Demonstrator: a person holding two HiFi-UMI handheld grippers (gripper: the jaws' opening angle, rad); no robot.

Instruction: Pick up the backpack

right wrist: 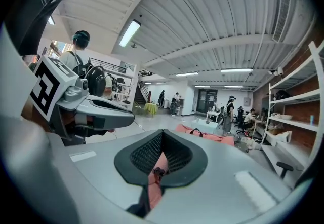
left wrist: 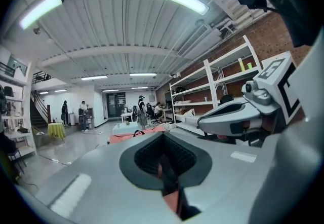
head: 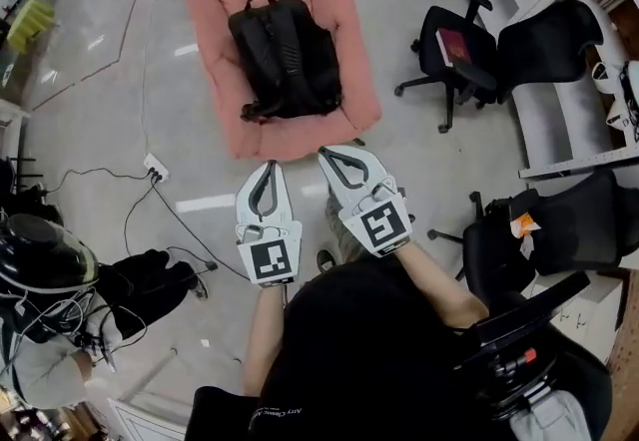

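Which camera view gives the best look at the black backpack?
The head view: the whole backpack shows from above, lying on the pink mat. Both gripper views catch only its top handle, small and distant, above the mat's edge.

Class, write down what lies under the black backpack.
The backpack lies on a pink mat, whose edges show all round it. Whatever is between them is covered.
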